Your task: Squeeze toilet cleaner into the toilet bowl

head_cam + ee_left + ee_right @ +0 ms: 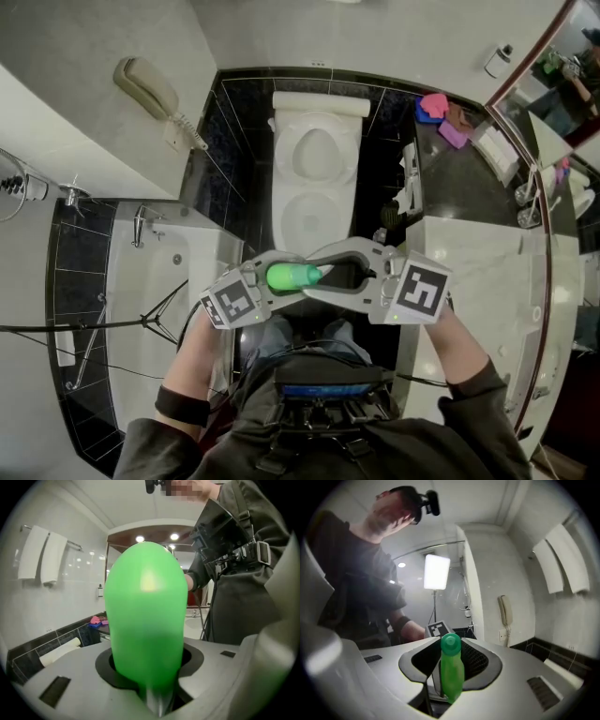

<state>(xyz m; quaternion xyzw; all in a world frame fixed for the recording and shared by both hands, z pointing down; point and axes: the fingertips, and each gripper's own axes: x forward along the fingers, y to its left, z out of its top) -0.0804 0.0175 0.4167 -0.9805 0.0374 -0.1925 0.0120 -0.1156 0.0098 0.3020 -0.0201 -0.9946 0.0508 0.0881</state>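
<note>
From where I stand, the job has barely begun. The green bottle (pixel 291 276) of cleaner lies roughly level between the two tools, close in front of the person's body and on the near side of the toilet (pixel 284 202), which sits well apart from it against the far wall.

The left gripper (pixel 149 667) is clamped on the fat body of the bottle, which fills most of that gripper's view. The right gripper (pixel 451 663) comes in from the right and pinches the narrow end, where a round green cap (pixel 451 644) shows between its pads.

The cap looks to be on, so I take the step in hand to be opening the bottle, with one tool steadying it and the other working the top.

No cleaner shows in the bowl, which reads plain white from above, though I cannot say for sure whether the lid is up.

What is left, as I judge it, is to free the cap, carry the bottle out over the bowl, tip it and squeeze.
</note>
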